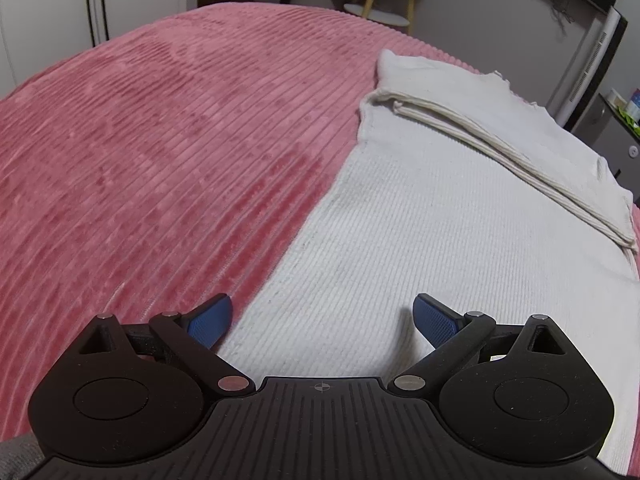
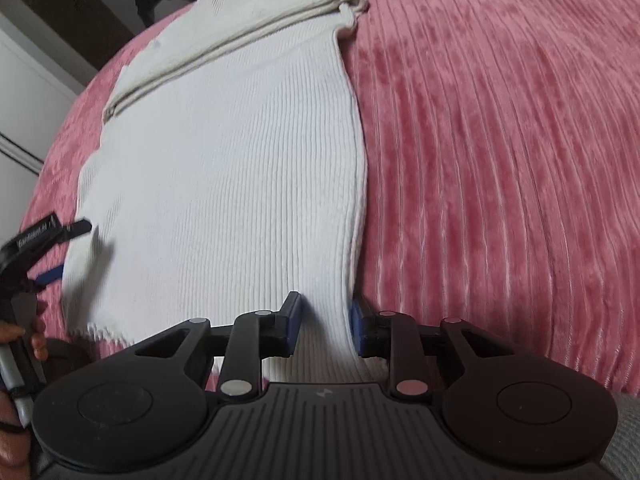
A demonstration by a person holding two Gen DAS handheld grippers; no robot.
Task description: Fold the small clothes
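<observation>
White top (image 2: 224, 184) lies flat on pink bedspread (image 2: 500, 160).
Left gripper (image 1: 324, 322) spread wide over its near left edge; right gripper (image 2: 325, 326) pinches the right edge.

White ribbed top (image 2: 224, 152), flat (far end folded)

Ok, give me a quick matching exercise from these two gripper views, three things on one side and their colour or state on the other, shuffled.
Things:
1. left gripper
2. right gripper
3. bedspread

Descriptions:
a. pink and ribbed
b. fingers closed on the white ribbed garment near its edge
c. fingers spread wide, holding nothing

Pairs: 1-c, 2-b, 3-a
</observation>
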